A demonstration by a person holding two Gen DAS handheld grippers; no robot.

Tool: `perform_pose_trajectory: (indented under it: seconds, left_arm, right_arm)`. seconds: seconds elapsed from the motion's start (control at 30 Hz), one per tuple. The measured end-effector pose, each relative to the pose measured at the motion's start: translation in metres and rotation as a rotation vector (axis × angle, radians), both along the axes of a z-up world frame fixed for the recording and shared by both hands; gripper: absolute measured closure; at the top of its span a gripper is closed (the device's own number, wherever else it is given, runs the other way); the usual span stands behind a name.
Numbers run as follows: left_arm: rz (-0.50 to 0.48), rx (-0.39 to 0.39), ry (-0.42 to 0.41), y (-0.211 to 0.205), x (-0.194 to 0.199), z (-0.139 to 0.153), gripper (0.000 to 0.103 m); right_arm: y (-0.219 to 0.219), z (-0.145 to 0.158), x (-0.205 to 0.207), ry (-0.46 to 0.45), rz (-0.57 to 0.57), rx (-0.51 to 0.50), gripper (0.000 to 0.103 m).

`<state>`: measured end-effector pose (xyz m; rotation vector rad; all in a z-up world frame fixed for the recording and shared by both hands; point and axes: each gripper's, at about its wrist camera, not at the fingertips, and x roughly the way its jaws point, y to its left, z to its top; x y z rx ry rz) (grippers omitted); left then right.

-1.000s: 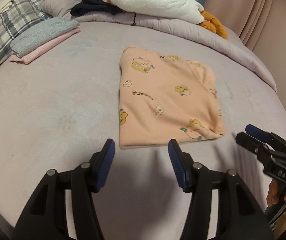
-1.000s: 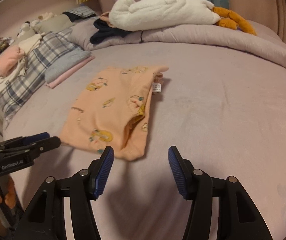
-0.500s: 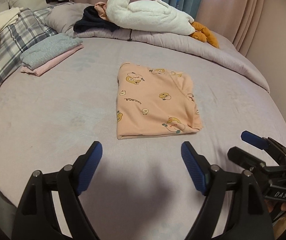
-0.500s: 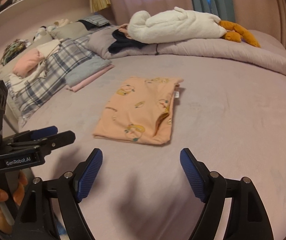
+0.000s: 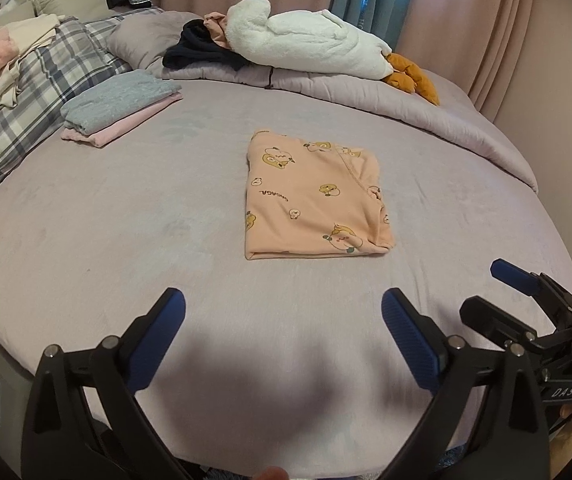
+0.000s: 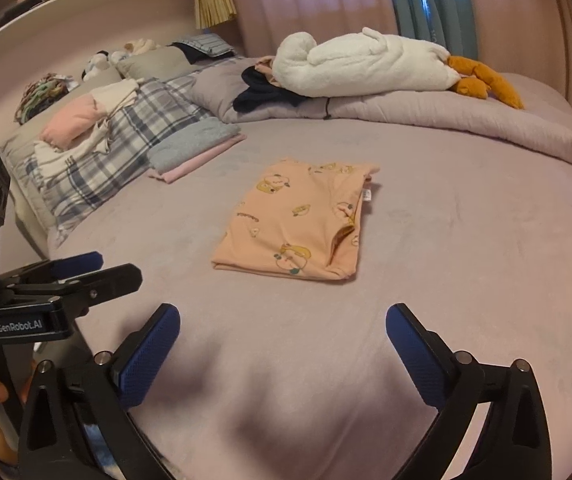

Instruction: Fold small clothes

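Observation:
A small peach garment with cartoon prints [image 5: 314,200] lies folded flat into a rectangle in the middle of the bed; it also shows in the right wrist view [image 6: 298,224]. My left gripper [image 5: 283,328] is open and empty, held back from the garment's near edge. My right gripper [image 6: 281,340] is open and empty too, also short of the garment. The right gripper shows at the right edge of the left wrist view [image 5: 526,300], and the left gripper at the left of the right wrist view [image 6: 73,276].
A folded grey and pink stack [image 5: 121,106] lies at the back left by plaid pillows [image 5: 25,96]. A white plush goose [image 5: 310,46] and dark clothes [image 5: 201,50] sit on the rolled duvet [image 5: 406,114] at the back. The purple bedsheet [image 5: 105,220] surrounds the garment.
Both grippers have pulled back from the folded garment and their jaws have opened wider. The garment lies still.

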<state>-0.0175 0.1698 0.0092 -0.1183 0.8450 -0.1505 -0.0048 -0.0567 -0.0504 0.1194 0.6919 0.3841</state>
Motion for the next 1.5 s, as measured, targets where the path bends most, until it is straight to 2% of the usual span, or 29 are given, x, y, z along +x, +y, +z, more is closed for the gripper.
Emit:
perform_pose_trajectory:
  seconds: [0.7,1.5]
  left_arm:
    - [0.045,0.028,-0.012,0.003,-0.027,0.015,0.001]
    - [0.06,0.03,-0.015,0.005,-0.029,0.02,0.001]
  right_arm:
    - [-0.002,0.02,-0.013,-0.025,-0.051,0.008,0.001]
    - [0.004,0.031,-0.011,-0.042,-0.029,-0.007,0.001]
